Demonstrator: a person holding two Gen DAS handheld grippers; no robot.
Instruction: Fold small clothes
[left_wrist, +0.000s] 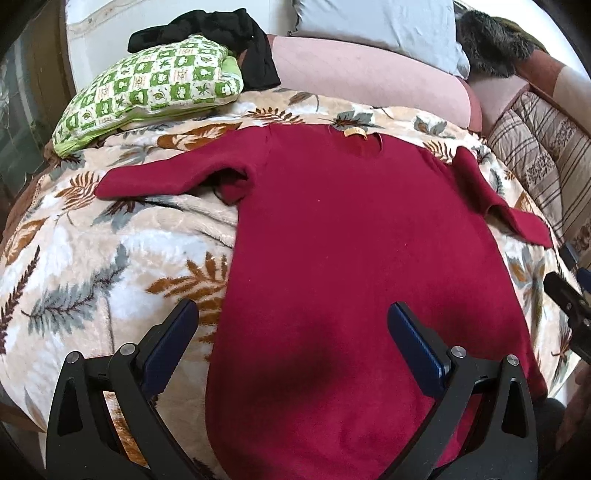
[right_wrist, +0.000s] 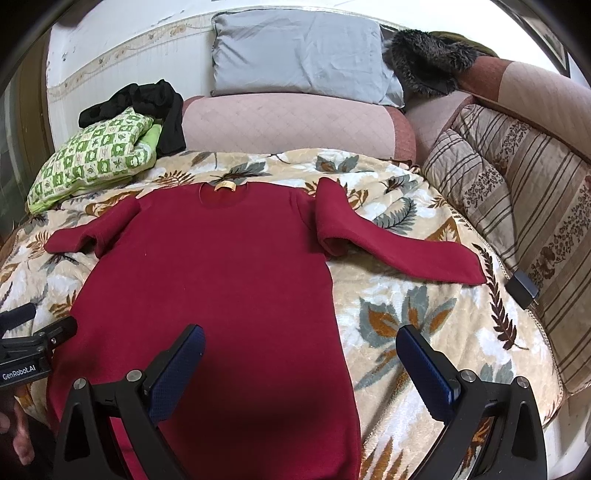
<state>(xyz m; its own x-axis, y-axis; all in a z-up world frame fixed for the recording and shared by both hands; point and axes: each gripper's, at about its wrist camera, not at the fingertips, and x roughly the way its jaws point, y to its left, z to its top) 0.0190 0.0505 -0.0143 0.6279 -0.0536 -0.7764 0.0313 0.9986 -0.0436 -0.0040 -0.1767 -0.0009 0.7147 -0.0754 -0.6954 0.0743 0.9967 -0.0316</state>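
A dark red long-sleeved sweater lies flat on a leaf-patterned blanket, collar with a yellow label at the far end, both sleeves spread out to the sides. It also shows in the right wrist view. My left gripper is open and empty above the sweater's lower left edge. My right gripper is open and empty above the sweater's lower right edge. The right gripper shows at the right edge of the left wrist view, and the left gripper at the left edge of the right wrist view.
A green checked cushion with black clothing on it lies at the far left. A pink bolster and grey pillow lie behind. Striped cushions line the right side, with a small dark device beside them.
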